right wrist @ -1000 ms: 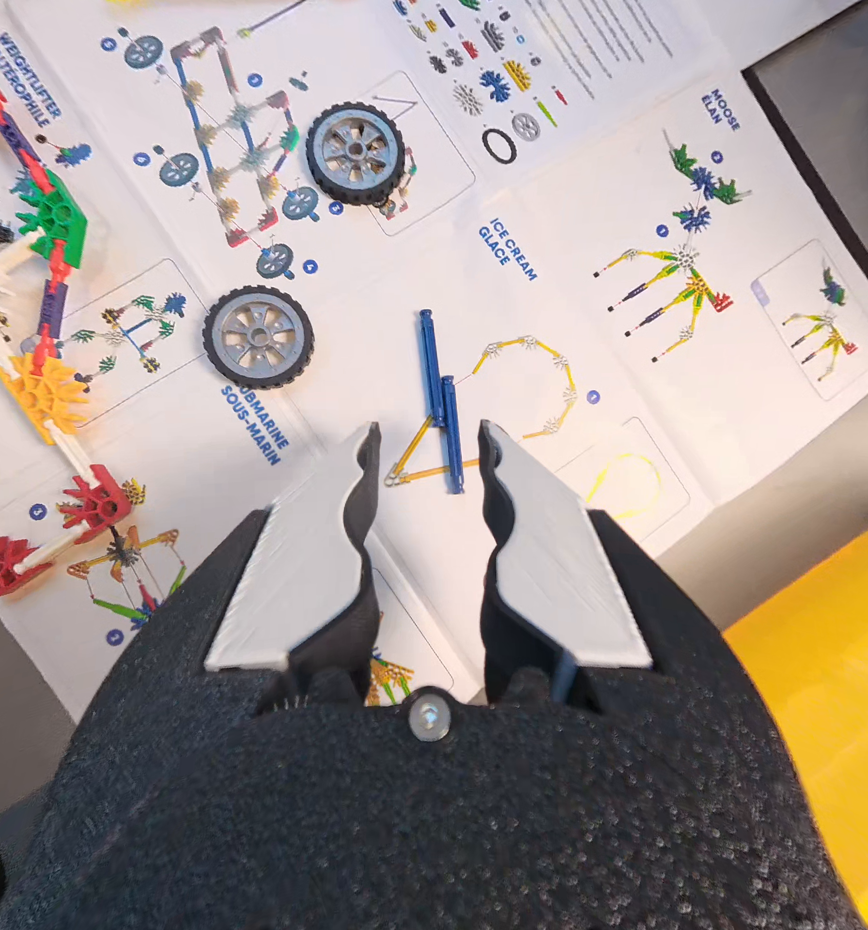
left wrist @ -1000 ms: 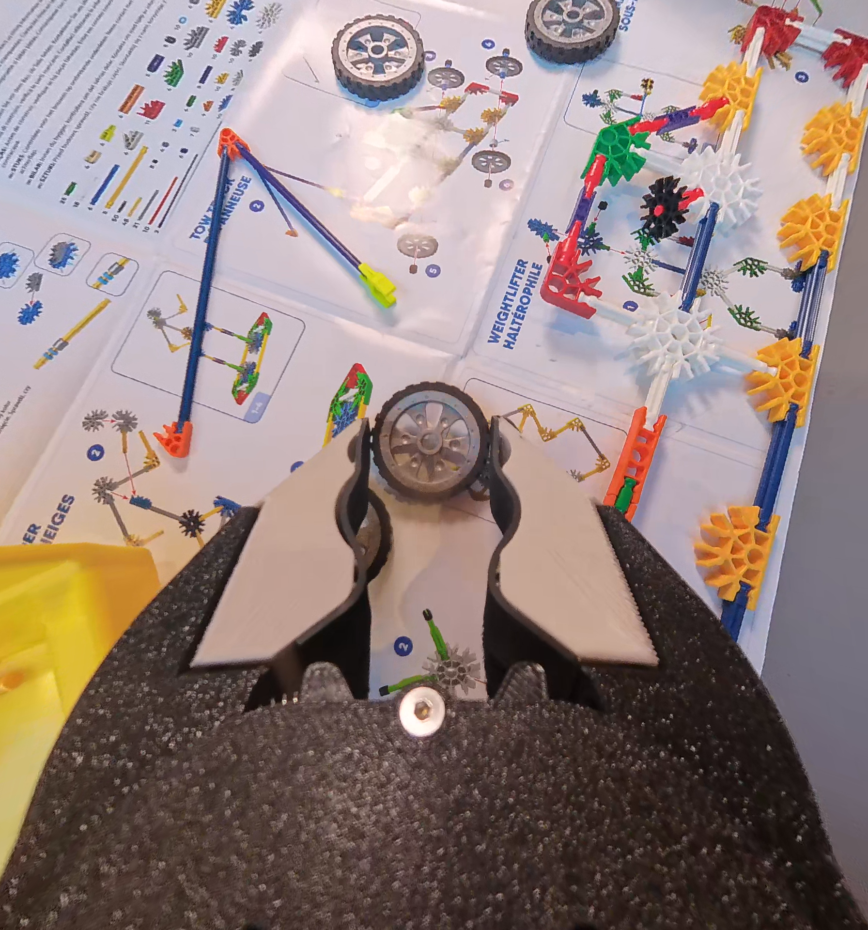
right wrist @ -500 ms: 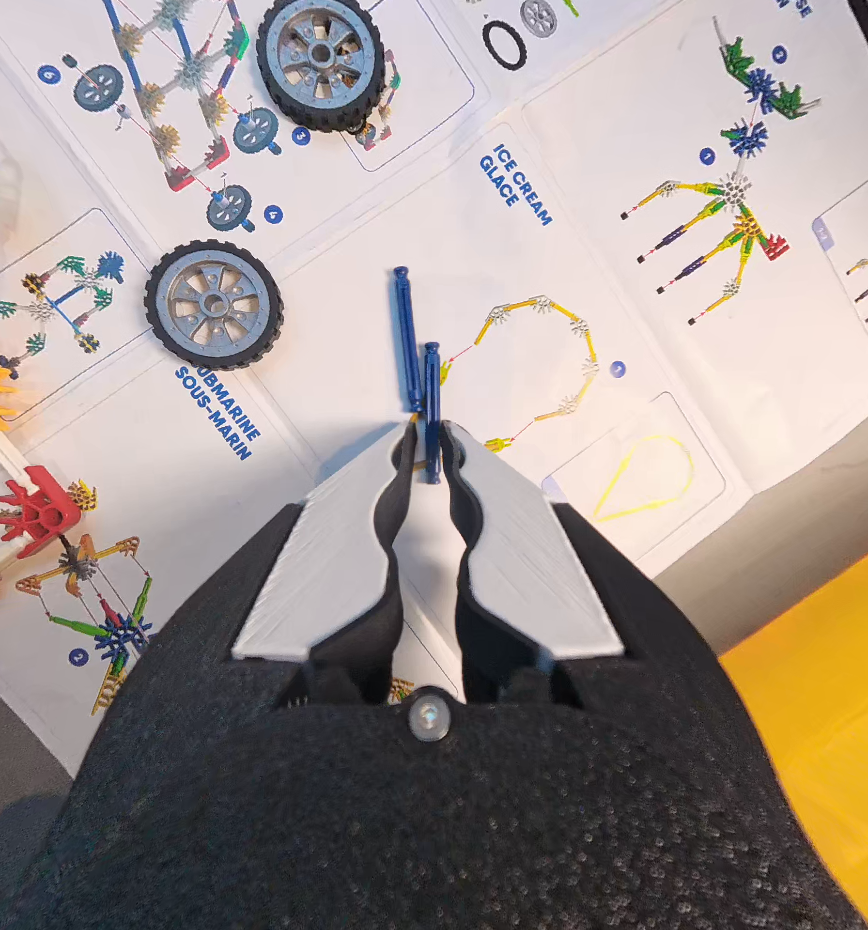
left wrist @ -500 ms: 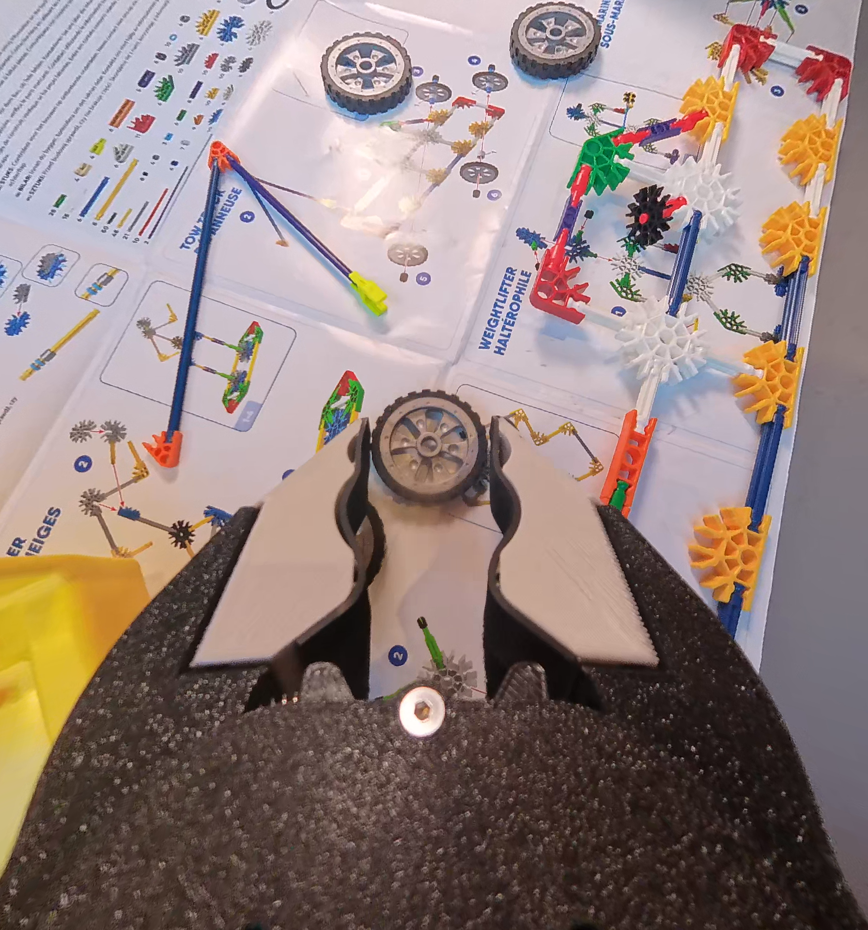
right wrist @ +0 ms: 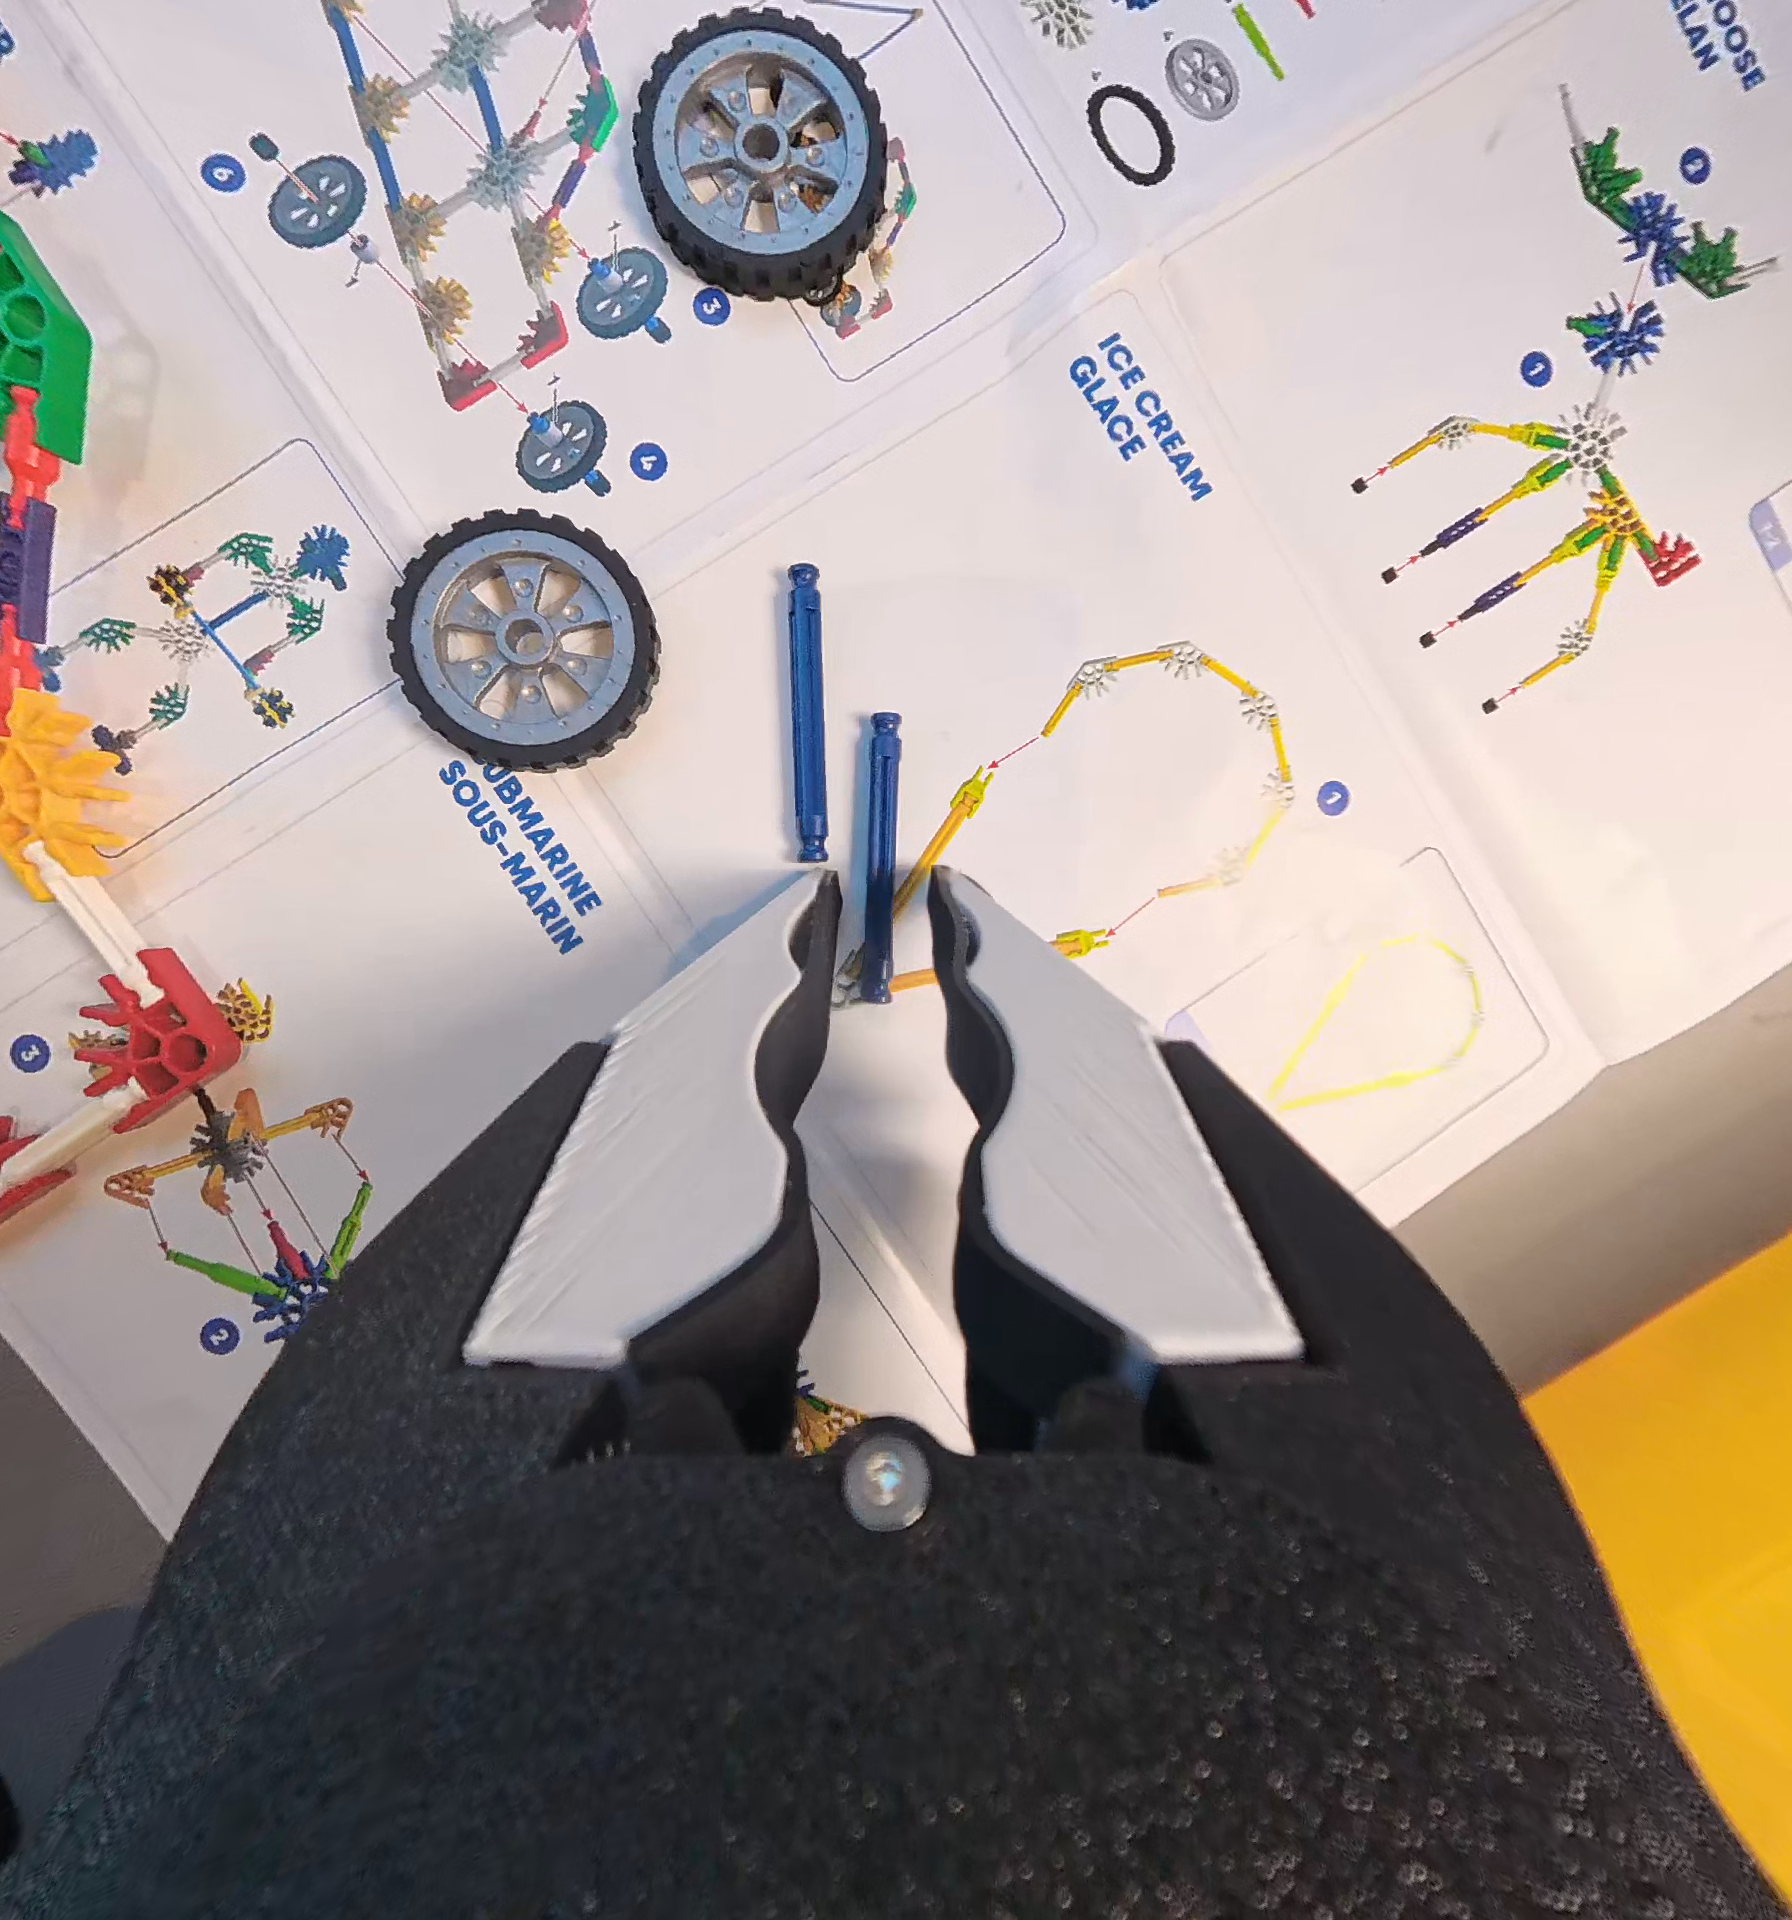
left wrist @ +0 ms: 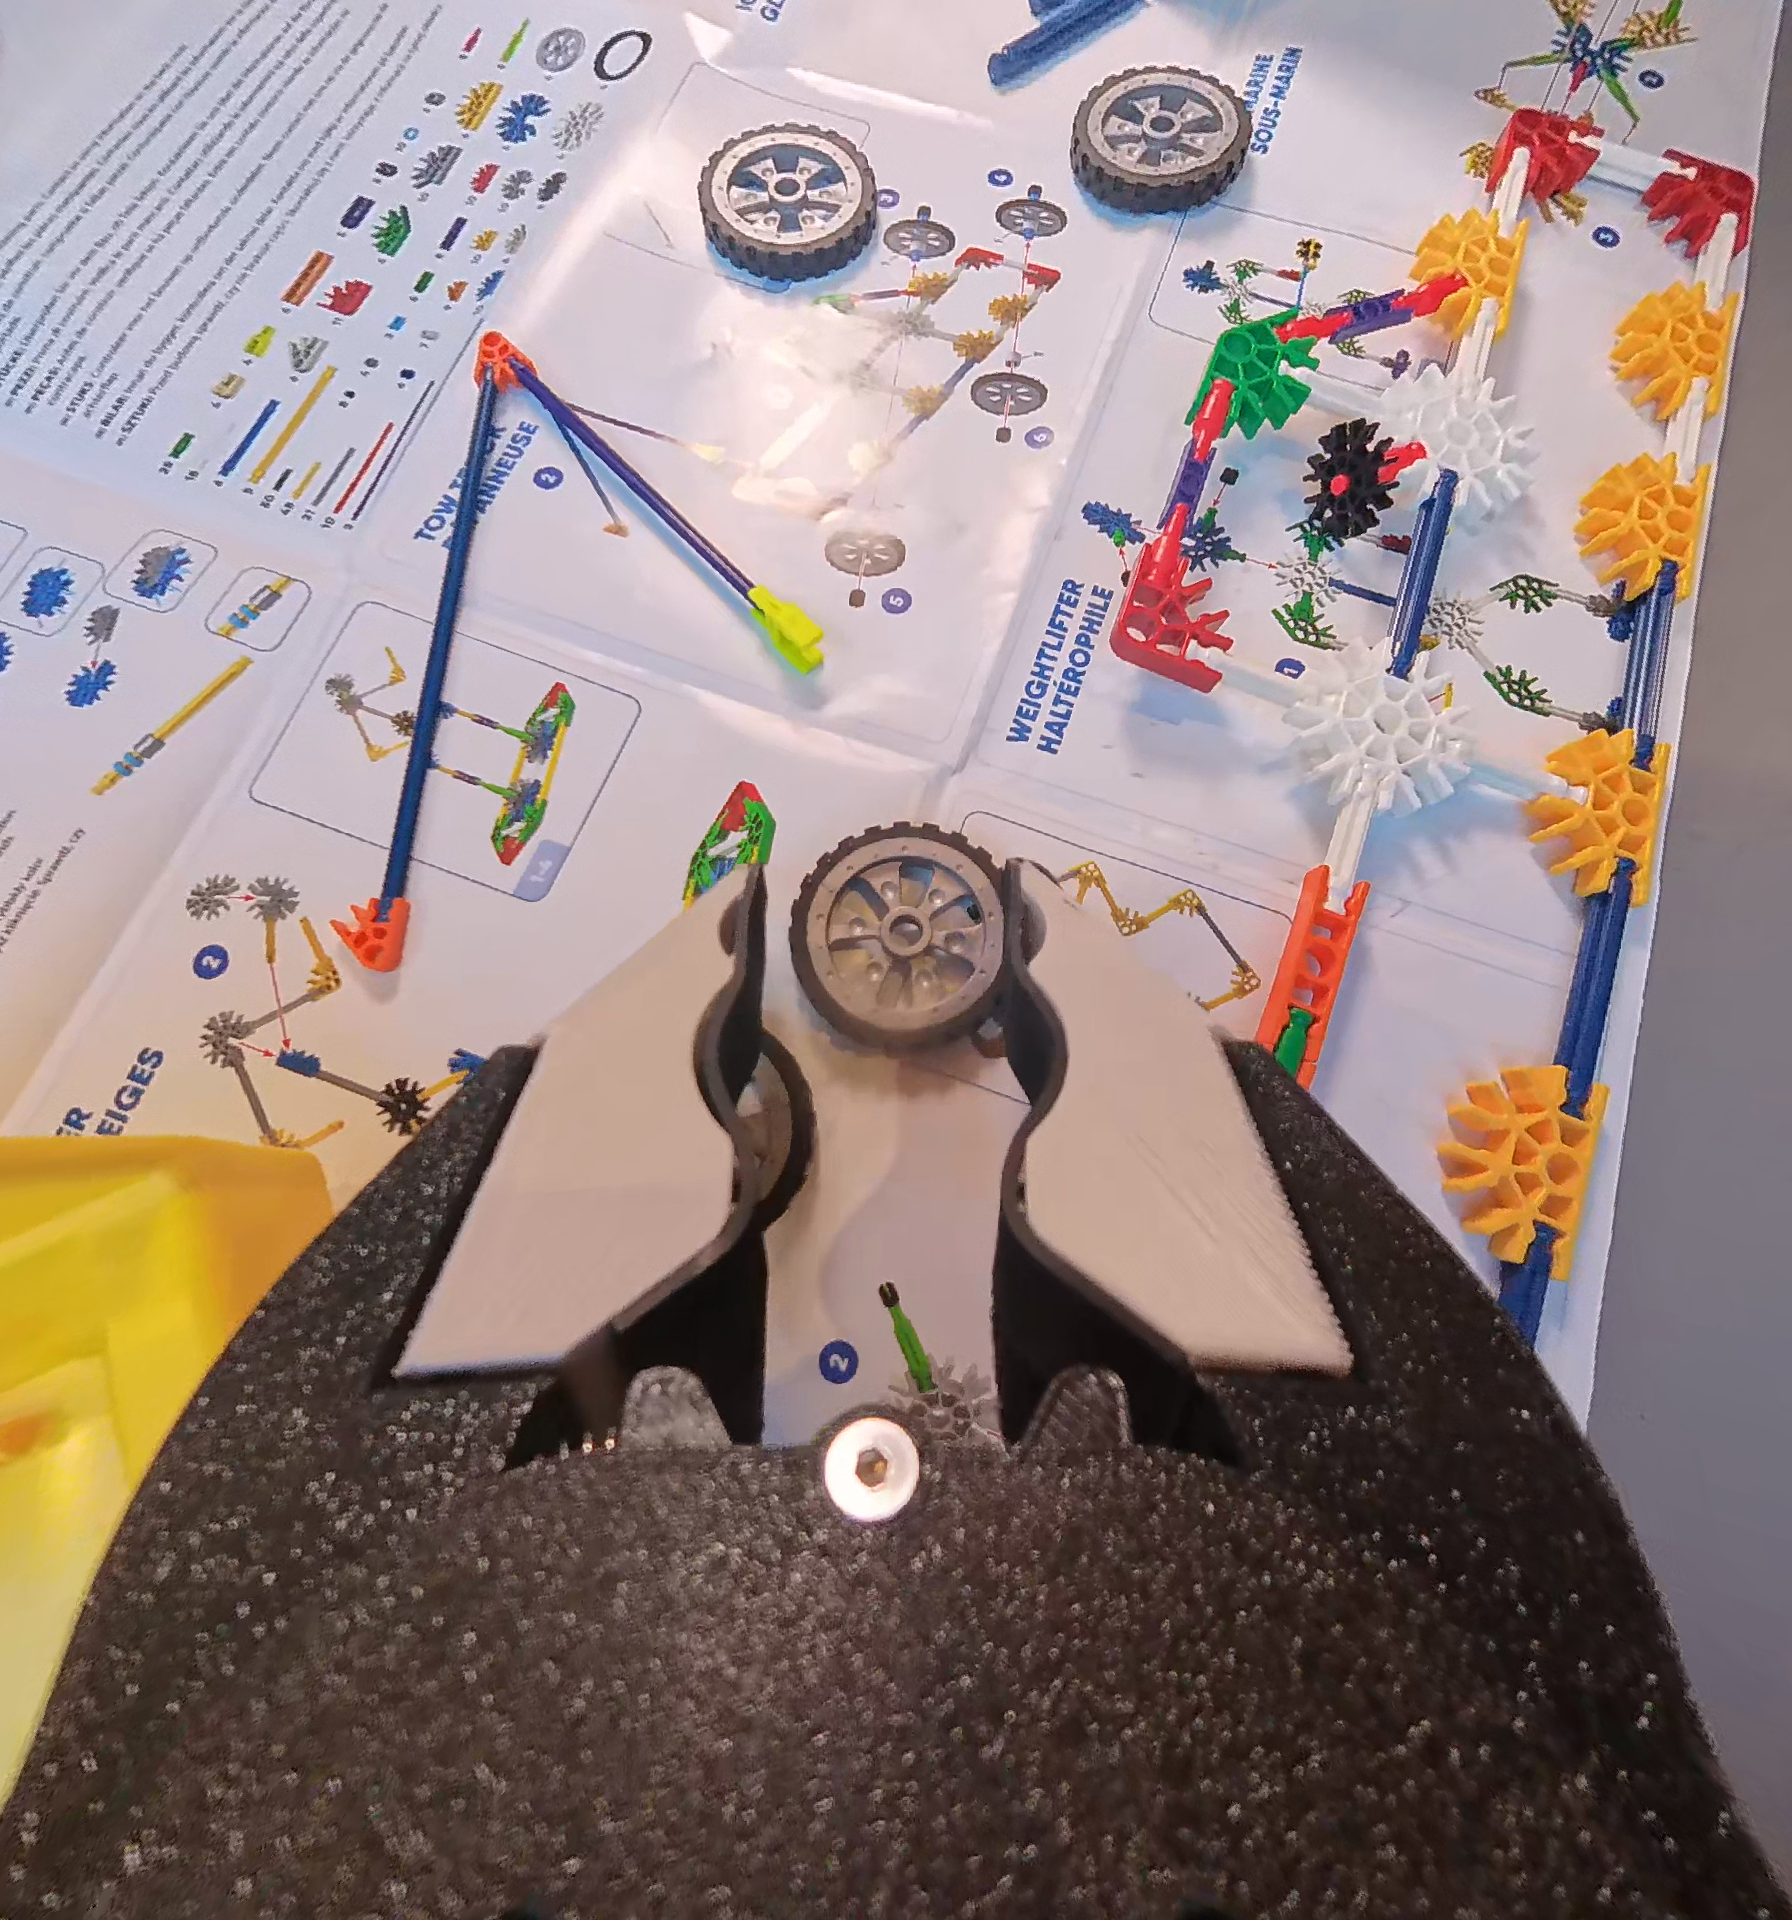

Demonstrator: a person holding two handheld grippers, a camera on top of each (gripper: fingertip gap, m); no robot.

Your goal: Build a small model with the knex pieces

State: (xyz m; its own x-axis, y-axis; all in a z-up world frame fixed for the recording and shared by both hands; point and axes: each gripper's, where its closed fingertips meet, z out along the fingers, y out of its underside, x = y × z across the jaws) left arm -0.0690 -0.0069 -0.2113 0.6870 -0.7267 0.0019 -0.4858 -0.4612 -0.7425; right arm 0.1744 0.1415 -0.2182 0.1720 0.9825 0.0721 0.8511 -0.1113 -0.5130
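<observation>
Moved: the right gripper (right wrist: 881,883) has pushed forward from a second ago, and its fingers have narrowed from wide apart to a slim gap. The left view has drawn back slightly.
Instruction sheet (left wrist: 871,675): spread flat over the grey surface (left wrist: 1785,935), and everything lies on it.
Yellow bin (left wrist: 92,1299): at 8 o'clock of the left gripper (left wrist: 881,883).
Built frame (left wrist: 1391,717): at 2 o'clock of the left gripper, well apart.
Wheel (left wrist: 902,935): between the left fingers, touching the right one, with a thin slit at the other. Whether it is clenched cannot be told.
Loose wheels: one (right wrist: 523,639) at 10 o'clock of the right gripper, another (right wrist: 762,151) at 12.
Near rod (right wrist: 879,831): its lower end sits between the right fingers, which are released, with sheet showing on both sides.
Far rod (right wrist: 807,717): just beside it at 11 o'clock.
Grip judgement: the near rod looks centred, but the far rod crowds the left fingertip (right wrist: 819,904).
</observation>
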